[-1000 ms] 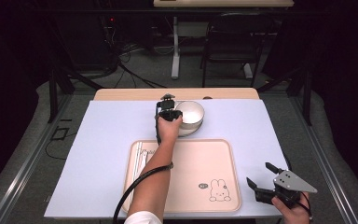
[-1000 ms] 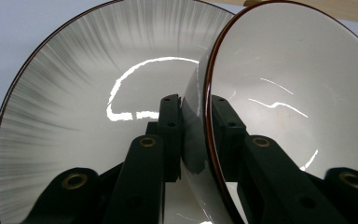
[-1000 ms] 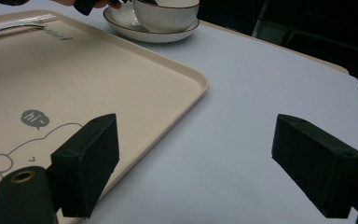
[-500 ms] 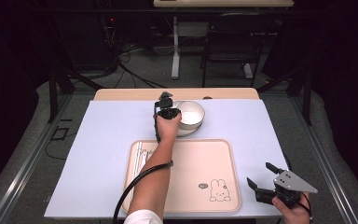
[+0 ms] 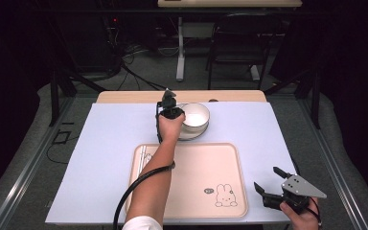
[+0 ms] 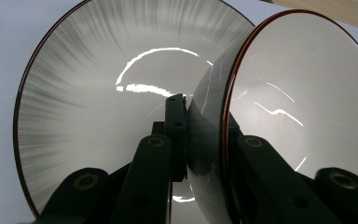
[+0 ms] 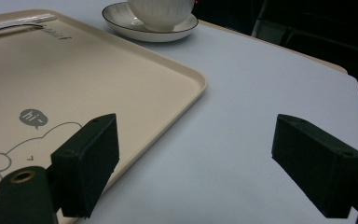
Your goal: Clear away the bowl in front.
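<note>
1. Left of centre, upper half of the high view: your left gripper [image 5: 169,106] is clenched on the near rim of the bowl [image 5: 195,116]; in the left gripper view one jaw lies inside the bowl wall and one outside. Compared with a second ago the hand sits slightly further toward the top of the frame, and the bowl looks tipped against the plate [image 6: 98,93] beneath it (a lift or tilt has probably begun).
2. Centre of the high view: the tray [image 5: 191,158] is mostly bare, with thin utensils, too small to identify, near its upper-left corner; it offers open room for a set-down. Its raised lip is the edge to clear.
3. Around the tray: the lavender mat [image 5: 110,143] is free on either side, and the wooden table edge [image 5: 124,97] runs just behind the bowl.
4. Lower right of the high view: your right gripper [image 5: 273,184] is unchanged, released with jaws wide apart, hovering over mat beside the tray's right edge.
</note>
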`<state>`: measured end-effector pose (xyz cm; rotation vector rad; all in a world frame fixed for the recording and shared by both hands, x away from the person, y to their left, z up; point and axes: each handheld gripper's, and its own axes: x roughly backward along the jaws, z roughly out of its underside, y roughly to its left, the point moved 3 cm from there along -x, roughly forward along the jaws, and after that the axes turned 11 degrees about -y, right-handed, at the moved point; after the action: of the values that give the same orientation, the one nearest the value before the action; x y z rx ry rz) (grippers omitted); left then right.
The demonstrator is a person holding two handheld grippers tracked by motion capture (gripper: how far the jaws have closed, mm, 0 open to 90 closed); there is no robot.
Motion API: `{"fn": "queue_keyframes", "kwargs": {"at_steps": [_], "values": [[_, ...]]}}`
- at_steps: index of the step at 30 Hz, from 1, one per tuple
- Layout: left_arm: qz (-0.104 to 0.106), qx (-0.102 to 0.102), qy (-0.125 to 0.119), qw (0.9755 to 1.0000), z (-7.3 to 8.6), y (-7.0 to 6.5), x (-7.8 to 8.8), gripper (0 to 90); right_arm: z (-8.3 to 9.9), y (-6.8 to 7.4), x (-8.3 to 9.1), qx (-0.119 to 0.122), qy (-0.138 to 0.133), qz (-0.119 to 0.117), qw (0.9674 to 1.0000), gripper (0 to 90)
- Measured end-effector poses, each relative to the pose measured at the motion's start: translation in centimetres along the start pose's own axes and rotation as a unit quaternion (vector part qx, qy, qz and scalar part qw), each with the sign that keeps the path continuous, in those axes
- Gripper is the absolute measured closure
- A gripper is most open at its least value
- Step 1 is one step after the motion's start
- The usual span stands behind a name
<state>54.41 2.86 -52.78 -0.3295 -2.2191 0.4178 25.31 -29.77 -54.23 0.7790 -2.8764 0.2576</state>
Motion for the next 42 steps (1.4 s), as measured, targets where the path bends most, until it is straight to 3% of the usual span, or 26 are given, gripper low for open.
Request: {"fn": "queue_keyframes", "kwargs": {"at_steps": [10, 28, 42], "values": [[0.002, -0.007, 0.008, 0.9999, -0.6, 0.3, 1.7, 81.2, 0.0, 0.0, 0.0, 0.000, 0.000, -0.001, 1.0000, 14.4], [-0.009, -0.006, 0.030, 0.9995, -0.9, 3.3, 5.1, 81.2, 0.0, 0.2, -0.2, -0.002, 0.002, -0.003, 1.0000, 14.5], [0.013, -0.029, 0.042, 0.9986, 0.4, 2.4, 5.9, 81.2, -0.1, 0.2, -0.4, 0.002, 0.001, -0.006, 1.0000, 14.4]]}}
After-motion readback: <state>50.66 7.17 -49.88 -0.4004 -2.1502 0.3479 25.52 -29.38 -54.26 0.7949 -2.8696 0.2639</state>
